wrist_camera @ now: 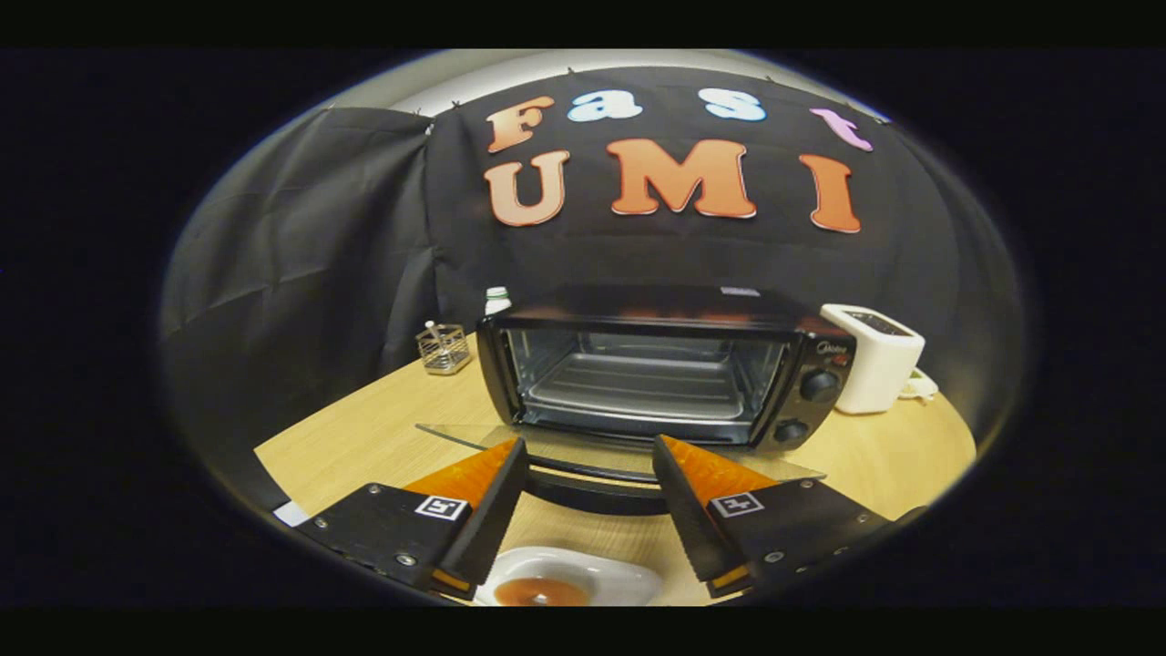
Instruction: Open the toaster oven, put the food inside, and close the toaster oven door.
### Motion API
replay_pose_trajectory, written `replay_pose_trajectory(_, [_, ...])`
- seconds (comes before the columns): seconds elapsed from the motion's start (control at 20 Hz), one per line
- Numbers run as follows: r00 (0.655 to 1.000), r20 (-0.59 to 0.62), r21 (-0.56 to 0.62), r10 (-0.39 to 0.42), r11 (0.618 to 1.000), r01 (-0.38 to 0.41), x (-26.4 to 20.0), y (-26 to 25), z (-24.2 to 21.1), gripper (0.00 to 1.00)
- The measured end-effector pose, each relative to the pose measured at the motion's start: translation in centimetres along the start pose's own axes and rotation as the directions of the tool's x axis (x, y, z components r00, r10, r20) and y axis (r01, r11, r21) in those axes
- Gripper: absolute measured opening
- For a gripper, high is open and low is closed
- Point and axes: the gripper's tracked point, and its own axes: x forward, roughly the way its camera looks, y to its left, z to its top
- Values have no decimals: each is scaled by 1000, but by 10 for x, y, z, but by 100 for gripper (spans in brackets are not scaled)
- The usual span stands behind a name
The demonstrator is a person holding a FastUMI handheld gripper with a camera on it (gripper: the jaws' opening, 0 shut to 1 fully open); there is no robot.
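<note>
A black toaster oven [669, 364] stands on the wooden table [364, 437] with its glass door [601, 460] folded down flat toward me. Inside it a bare metal tray [642, 383] rests on the rack. My gripper [589, 453] is open, its fingers spread wide just above the lowered door and its dark handle [592, 490], touching nothing. Below and between the fingers, close to me, sits a white dish [569, 579] holding a round brown piece of food [542, 592].
A white pop-up toaster [874, 355] stands right of the oven. Left of the oven sit a small wire basket [444, 349] and a white bottle [497, 301] behind it. Black cloth walls close the back and left side. The table's edge runs near my left finger.
</note>
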Motion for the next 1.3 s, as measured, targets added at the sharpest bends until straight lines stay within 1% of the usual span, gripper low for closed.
replay_pose_trajectory(0.2, [995, -80, 80, 52, 996, -46, 1, 5, -27, 82])
replay_pose_trajectory(0.3, [994, -100, 87, 49, 995, -40, 4, 2, -34, 81])
replay_pose_trajectory(0.45, [988, -147, 88, 42, 996, -29, 8, 0, -49, 76])
replay_pose_trajectory(0.65, [972, -231, 87, 38, 996, -18, 13, 1, -76, 75])
replay_pose_trajectory(0.8, [975, -220, 85, 33, 996, -14, 17, -2, -76, 73])
replay_pose_trajectory(0.95, [975, -218, 68, 33, 998, -19, 10, -1, -76, 72])
replay_pose_trajectory(1.05, [977, -207, 47, 55, 998, -47, -3, 6, -75, 72])
replay_pose_trajectory(1.1, [976, -204, 45, 71, 997, -63, -10, 11, -77, 72])
replay_pose_trajectory(1.25, [971, -214, 34, 110, 994, -105, -33, 21, -85, 84])
replay_pose_trajectory(1.3, [967, -221, 34, 126, 992, -122, -41, 25, -89, 87])
